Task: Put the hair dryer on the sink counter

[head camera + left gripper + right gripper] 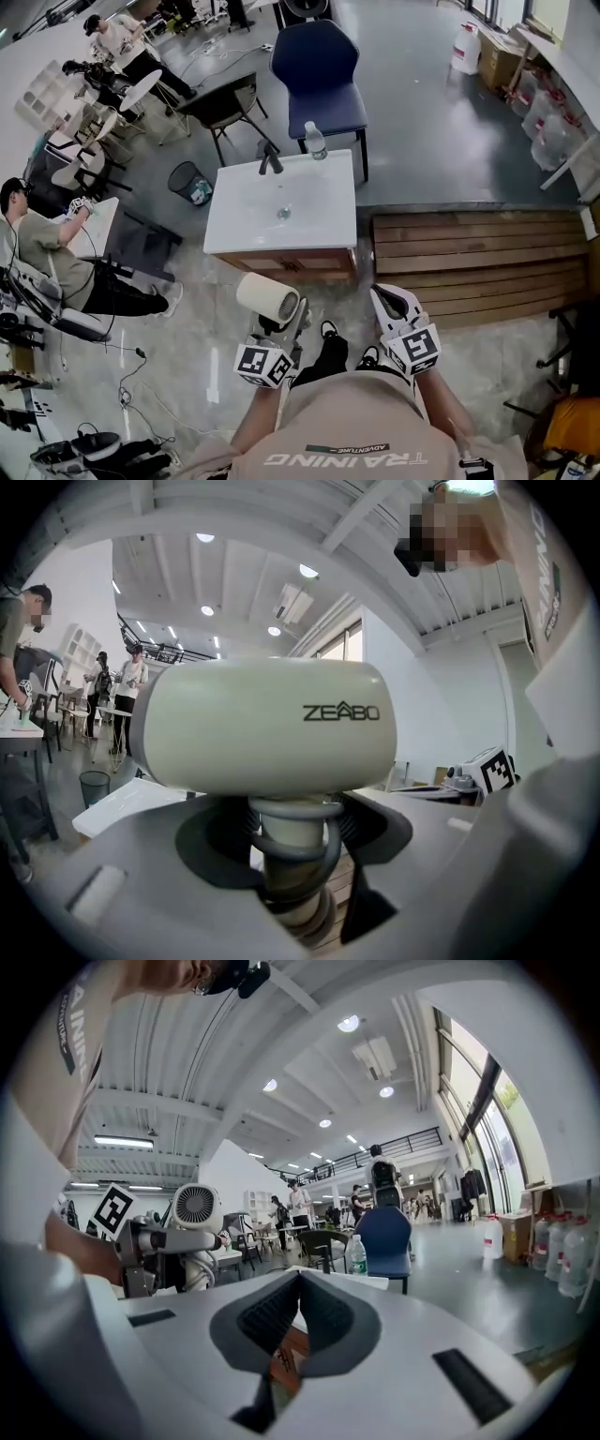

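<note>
A cream hair dryer [267, 298] stands upright in my left gripper [281, 324], low in the head view, in front of the white sink counter [242, 217] and apart from it. In the left gripper view its barrel [267, 726] fills the middle. The jaws of the left gripper [292, 878] are shut on the handle, which has the cord coiled round it. My right gripper [385, 293] is beside it on the right, shut and empty. In the right gripper view its pads [272, 1312] meet at the tip, and the hair dryer [194, 1211] shows at the left.
A faucet [270, 159] and a water bottle [315, 141] stand at the counter's far edge, and a basin is sunk in its middle. A blue chair [319, 75] is behind it. A wooden slatted platform [469, 253] lies to the right. People sit at desks at the left.
</note>
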`<state>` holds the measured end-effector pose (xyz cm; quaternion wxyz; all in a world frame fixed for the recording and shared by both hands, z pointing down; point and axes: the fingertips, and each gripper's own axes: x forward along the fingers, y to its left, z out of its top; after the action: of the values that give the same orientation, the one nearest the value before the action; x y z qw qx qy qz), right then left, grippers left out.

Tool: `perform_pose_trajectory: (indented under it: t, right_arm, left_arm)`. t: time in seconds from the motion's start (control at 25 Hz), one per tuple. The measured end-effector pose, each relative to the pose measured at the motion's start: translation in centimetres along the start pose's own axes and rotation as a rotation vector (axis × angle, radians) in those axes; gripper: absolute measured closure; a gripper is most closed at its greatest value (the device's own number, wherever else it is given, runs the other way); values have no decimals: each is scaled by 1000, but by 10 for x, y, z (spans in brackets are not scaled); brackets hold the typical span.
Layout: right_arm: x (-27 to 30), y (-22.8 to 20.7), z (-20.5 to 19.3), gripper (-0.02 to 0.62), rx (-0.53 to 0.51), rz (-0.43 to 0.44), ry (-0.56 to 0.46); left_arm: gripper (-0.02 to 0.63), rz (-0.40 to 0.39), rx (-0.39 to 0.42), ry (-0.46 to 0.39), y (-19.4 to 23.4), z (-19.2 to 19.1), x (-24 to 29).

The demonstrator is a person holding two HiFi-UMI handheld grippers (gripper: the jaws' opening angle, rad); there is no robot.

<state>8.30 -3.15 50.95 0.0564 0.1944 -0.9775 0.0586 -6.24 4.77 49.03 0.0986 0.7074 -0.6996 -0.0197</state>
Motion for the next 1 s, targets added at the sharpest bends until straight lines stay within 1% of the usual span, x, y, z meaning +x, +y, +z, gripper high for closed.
perform_pose_trajectory:
  t: [0.16,0.4,0.64,0.84,1.0]
  right_arm:
    - [22,-7,5,590,-15,-18,7]
    - [61,-25,25,591,-50,-50,6]
    - [115,-27,40,589,-76,-79,-5]
    - [150,-32,39,589,-79,-118,16]
    - [170,-27,33,590,-74,-147,26]
  left_arm:
    - [362,-21,-12,-3,19,-1,17]
    - [362,-59,-3,-28,47,15,51]
    - [362,-112,-30,10,85,7,70]
    - [362,-150,-30,19,120,8,90]
    - [362,-183,-34,21,144,7,99]
